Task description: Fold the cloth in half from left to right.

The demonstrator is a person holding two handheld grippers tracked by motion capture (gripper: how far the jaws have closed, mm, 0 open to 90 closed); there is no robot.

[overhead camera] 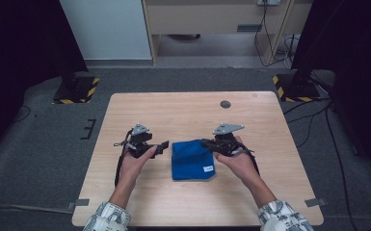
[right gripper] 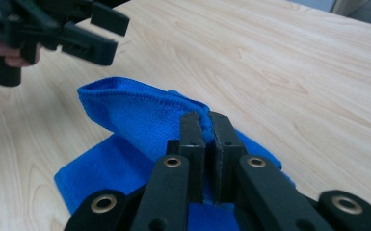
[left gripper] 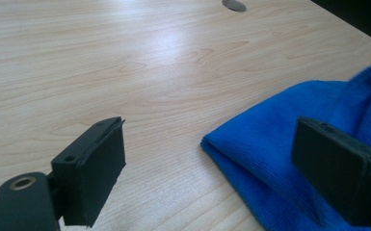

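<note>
A folded blue cloth (overhead camera: 192, 159) with a small white label lies at the middle of the wooden table (overhead camera: 188, 113). My right gripper (overhead camera: 212, 143) is shut on the cloth's upper right edge, and in the right gripper view the blue hem (right gripper: 139, 103) is pinched between its jaws (right gripper: 205, 126) and lifted off the layer below. My left gripper (overhead camera: 164, 146) hovers just left of the cloth with its jaws wide apart. In the left gripper view the cloth's near corner (left gripper: 270, 144) lies between and behind the two pads, neither touching it.
A round cable hole (overhead camera: 225, 104) sits near the table's far edge. Dark stands with yellow-black striped bases (overhead camera: 77, 89) flank the table's far corners. Bare wood stretches ahead of both grippers.
</note>
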